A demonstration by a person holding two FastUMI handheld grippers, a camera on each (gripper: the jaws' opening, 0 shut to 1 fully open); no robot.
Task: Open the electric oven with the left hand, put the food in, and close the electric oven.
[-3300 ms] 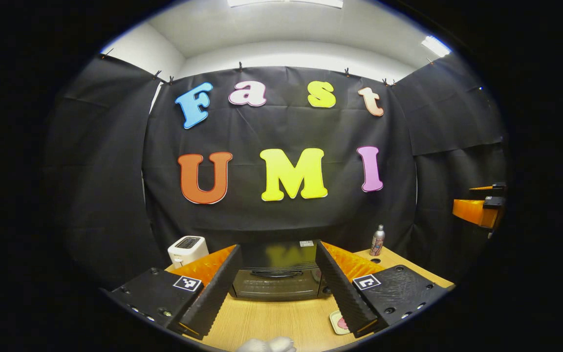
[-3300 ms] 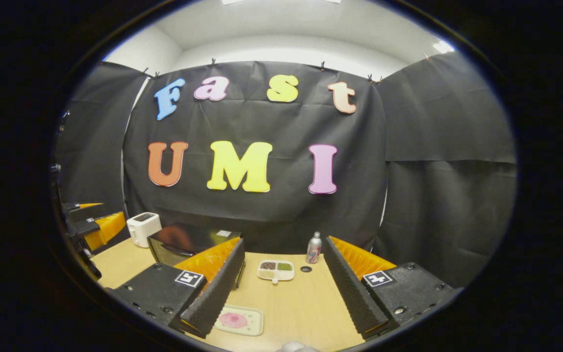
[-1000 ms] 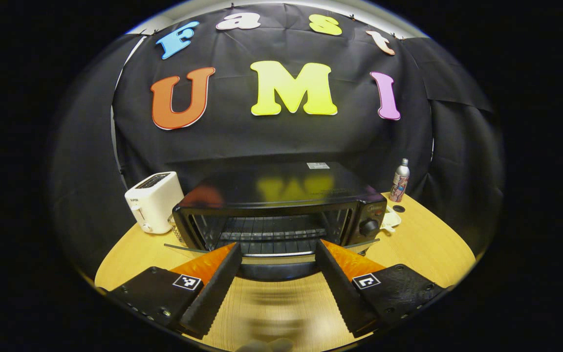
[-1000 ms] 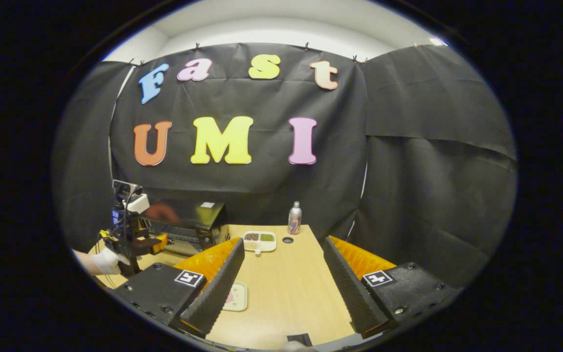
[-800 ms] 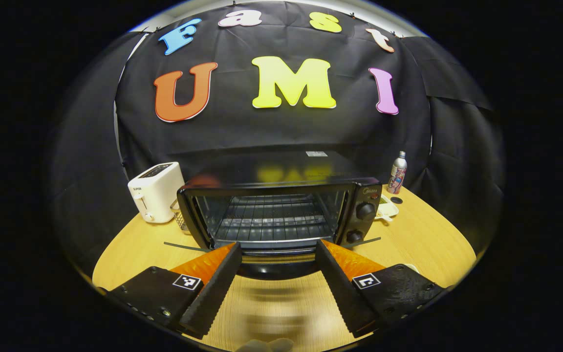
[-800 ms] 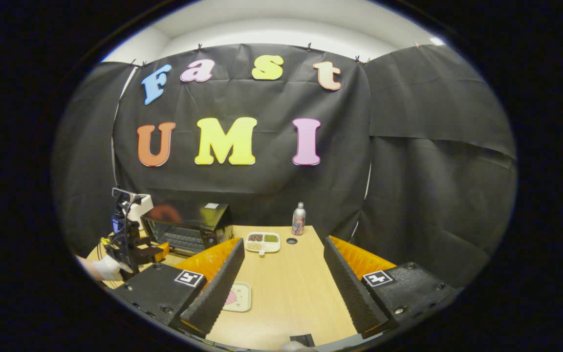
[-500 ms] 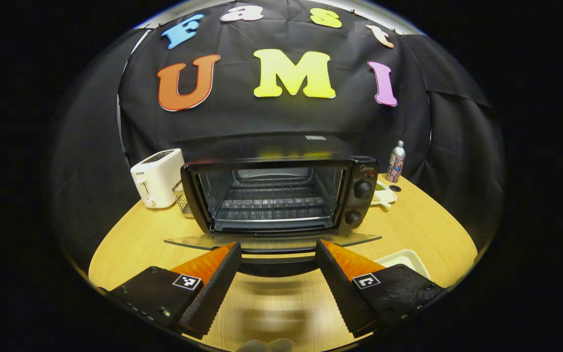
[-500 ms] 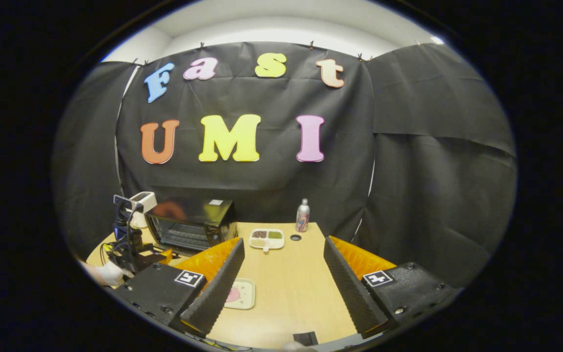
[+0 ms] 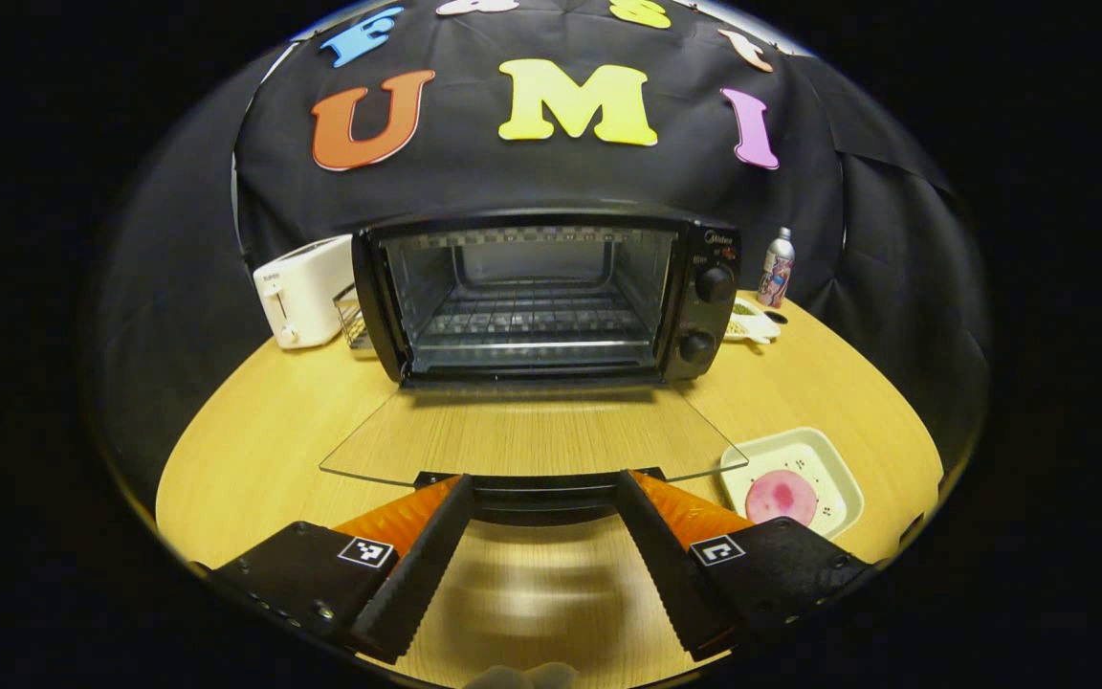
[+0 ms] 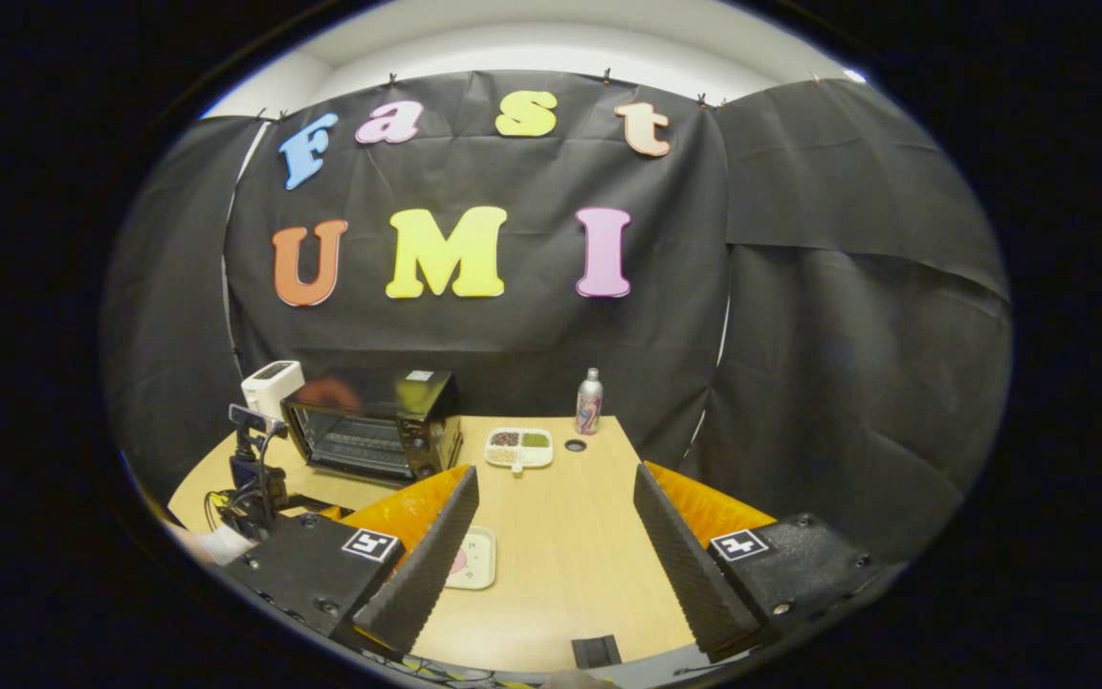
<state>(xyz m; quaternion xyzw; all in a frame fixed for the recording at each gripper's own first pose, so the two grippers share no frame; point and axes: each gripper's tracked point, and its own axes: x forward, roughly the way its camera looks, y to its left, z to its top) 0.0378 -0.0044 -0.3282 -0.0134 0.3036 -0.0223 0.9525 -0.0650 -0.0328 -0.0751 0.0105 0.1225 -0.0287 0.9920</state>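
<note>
Door's swung down flat now, left gripper spread wide at the oven door handle; opening done, next the spread-open right gripper fetches the near-right food tray.

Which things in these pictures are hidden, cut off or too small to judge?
- Oven door handle: left gripper view; its ends lie behind the left gripper fingers, so contact is unclear.
- Food tray: right gripper view; partly behind a right gripper finger.
- Divided dish: right gripper view; contents too small to name.
- Bottle: left gripper view; label too small.
</note>
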